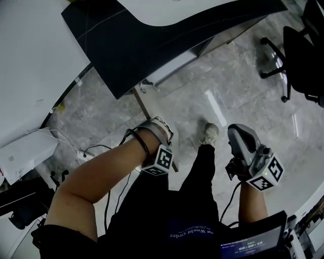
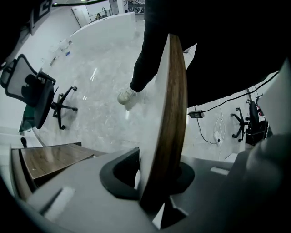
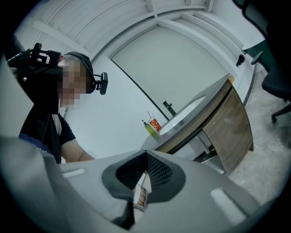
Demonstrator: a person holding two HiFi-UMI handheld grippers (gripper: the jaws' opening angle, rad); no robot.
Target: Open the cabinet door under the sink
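From above, the cabinet door (image 1: 143, 107) is a thin edge swung out from under the dark counter (image 1: 131, 45) with its white sink (image 1: 167, 10). My left gripper (image 1: 158, 134) points straight down and is shut on the door's top edge. In the left gripper view the door (image 2: 175, 100), white-faced with a brown wood edge, runs up between the pads of my left gripper (image 2: 153, 177). My right gripper (image 1: 238, 144) hangs to the right over the floor, apart from the door. Its pads meet with nothing between them (image 3: 145, 159). The right gripper view shows a wood door (image 3: 234, 129) open under the counter.
Office chairs (image 1: 298, 55) (image 2: 34, 91) stand on the grey marble floor. Cables (image 1: 96, 149) and a power strip (image 2: 196, 114) lie on it. My leg and shoe (image 1: 210, 132) are beside the door. A faucet (image 3: 169, 108), cup (image 3: 155, 124) and bottle (image 3: 149, 129) stand by the sink.
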